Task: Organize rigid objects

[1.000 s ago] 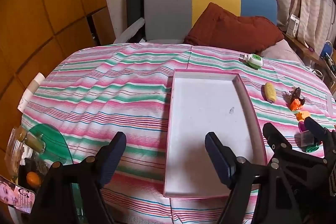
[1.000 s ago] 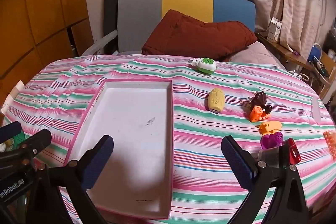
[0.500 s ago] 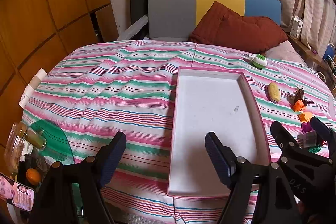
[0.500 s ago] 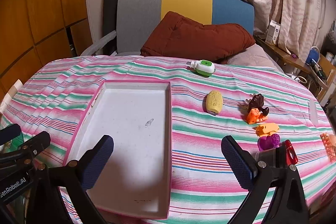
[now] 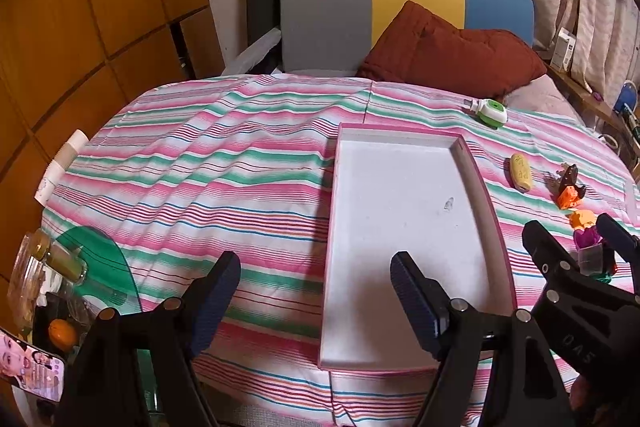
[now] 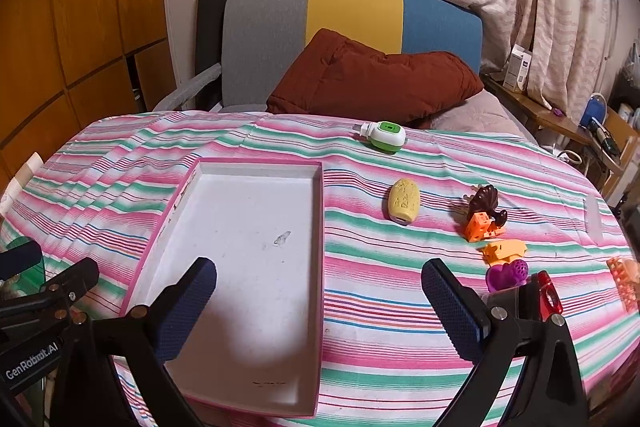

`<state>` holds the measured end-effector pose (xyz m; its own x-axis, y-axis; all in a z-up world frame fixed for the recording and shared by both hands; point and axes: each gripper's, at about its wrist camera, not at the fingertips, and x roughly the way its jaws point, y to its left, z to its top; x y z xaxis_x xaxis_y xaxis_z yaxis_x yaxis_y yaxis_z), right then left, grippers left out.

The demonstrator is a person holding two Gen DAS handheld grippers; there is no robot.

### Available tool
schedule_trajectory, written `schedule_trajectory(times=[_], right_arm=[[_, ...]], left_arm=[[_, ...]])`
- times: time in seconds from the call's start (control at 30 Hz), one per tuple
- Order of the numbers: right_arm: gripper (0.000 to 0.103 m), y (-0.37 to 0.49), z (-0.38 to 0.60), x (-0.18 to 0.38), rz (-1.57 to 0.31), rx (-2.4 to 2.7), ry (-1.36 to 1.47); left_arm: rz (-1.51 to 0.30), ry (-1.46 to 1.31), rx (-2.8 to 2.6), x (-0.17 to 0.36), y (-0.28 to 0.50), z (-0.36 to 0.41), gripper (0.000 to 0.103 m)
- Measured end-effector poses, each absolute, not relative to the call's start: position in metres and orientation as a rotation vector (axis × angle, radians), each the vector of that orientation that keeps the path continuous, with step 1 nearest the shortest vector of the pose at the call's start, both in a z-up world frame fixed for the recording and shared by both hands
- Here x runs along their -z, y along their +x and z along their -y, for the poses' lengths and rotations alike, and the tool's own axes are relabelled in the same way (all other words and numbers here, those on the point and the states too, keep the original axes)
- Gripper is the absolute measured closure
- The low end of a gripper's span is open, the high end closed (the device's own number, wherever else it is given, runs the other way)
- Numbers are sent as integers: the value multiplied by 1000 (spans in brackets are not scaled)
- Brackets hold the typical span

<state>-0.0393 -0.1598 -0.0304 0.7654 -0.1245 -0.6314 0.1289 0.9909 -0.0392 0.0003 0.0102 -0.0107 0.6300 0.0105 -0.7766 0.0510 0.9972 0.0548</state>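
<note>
Nearest, the left gripper [image 5: 316, 301] and the right gripper [image 6: 318, 307] both hang wide open and empty over the near edge of the striped-cloth bed [image 6: 400, 311], having drawn back and risen slightly in the last second so more of the bed shows. Just beyond lies the shallow pink-rimmed white cardboard tray [image 6: 256, 227], bare, with the small plastic toys [image 6: 486, 217] and yellow oval piece [image 6: 403, 201] toward the right edge and the green-and-white round gadget [image 6: 386, 135] at the far edge. Nothing has been sorted yet, so I judge the task is only starting.
</note>
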Motion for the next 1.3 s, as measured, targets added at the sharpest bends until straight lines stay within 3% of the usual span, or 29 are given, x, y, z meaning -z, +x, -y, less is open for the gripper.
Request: schedule_trajectory(times=[0.5,0.93,1.3], right_arm=[[0,-41,175,34,-692,124,113],[0,-50,169,28,-651,98,13],[0,-76,253,53,-726,146,139]], left_arm=[[-894,79,-22,13,1,-12,24],[-926,39,89,23,-1,-7,24],[-1016,66,354,50,-16,47,24]])
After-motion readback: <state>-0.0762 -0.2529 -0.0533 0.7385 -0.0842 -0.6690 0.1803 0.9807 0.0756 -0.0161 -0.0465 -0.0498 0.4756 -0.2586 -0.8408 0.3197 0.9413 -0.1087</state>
